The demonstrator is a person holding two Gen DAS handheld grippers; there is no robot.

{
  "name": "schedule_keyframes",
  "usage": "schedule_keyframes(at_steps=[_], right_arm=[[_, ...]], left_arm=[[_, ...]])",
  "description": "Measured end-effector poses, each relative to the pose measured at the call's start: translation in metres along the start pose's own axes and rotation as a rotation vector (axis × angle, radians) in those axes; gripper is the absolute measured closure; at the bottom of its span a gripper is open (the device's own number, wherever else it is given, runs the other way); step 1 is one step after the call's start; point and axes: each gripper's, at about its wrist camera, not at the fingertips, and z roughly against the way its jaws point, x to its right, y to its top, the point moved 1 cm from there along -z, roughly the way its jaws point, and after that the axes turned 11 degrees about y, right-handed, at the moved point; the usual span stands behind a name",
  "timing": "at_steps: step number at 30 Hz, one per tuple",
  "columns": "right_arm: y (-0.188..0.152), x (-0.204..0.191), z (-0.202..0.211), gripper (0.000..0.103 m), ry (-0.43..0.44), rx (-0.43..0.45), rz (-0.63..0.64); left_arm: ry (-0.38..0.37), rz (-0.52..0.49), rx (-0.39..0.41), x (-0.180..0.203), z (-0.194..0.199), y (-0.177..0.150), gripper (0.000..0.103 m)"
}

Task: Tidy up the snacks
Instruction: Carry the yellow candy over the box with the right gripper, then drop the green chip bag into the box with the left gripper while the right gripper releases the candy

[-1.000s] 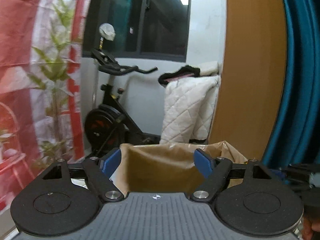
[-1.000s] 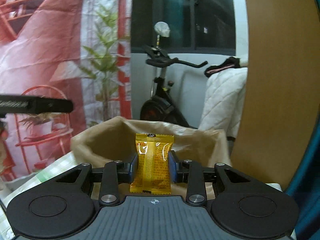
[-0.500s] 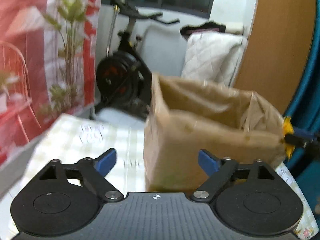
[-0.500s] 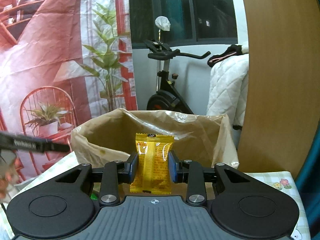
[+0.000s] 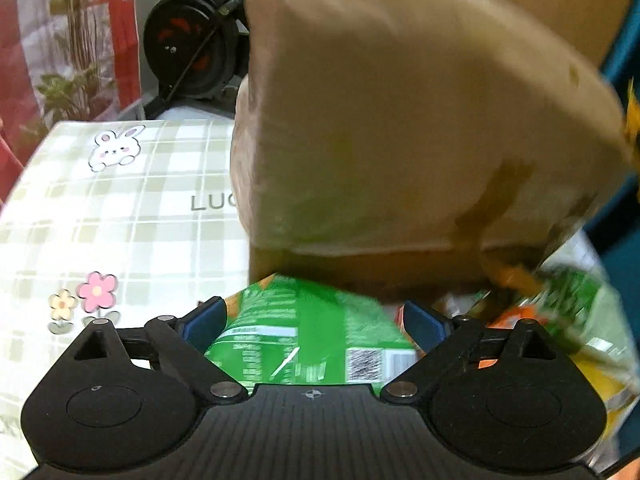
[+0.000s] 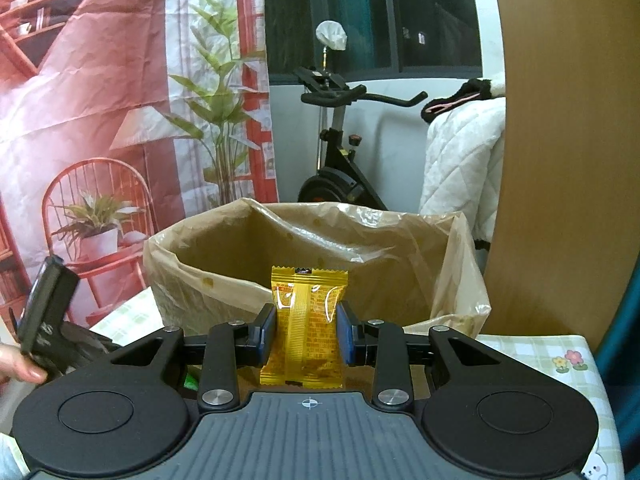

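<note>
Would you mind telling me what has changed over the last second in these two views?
The left gripper tipped down from the room to the table, its jaws just opening wide around a green snack pack, not pressing. The right gripper still pinches the yellow snack packet before the lined box.

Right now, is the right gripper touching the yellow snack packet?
Touching. The right wrist view shows the right gripper shut on the yellow snack packet, both blue pads pressing its sides, held upright before the lined box.

green snack bag (image 5: pixel 304 336), yellow packet (image 6: pixel 307 320), brown lined box (image 6: pixel 320 248), green-checked tablecloth (image 5: pixel 120 216) with flowers.
</note>
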Motion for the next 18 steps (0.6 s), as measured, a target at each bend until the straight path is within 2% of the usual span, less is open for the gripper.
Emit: schedule_keyframes(at_steps=[6, 8, 10, 18], right_arm=[[-0.001, 0.000, -0.001, 0.073, 0.005, -0.009, -0.007], [-0.001, -0.001, 0.000, 0.073, 0.007, -0.010, -0.008], [-0.001, -0.001, 0.000, 0.073, 0.007, -0.011, -0.009], [0.002, -0.003, 0.008, 0.073, 0.006, 0.008, -0.018]], left_arm=[[0.026, -0.015, -0.072, 0.003, -0.013, -0.009, 0.006], [0.026, -0.016, -0.086, 0.003, -0.014, -0.011, 0.017], [0.034, -0.023, -0.080, 0.003, -0.009, -0.013, 0.020], [0.033, 0.029, 0.087, -0.013, 0.061, -0.016, 0.021]])
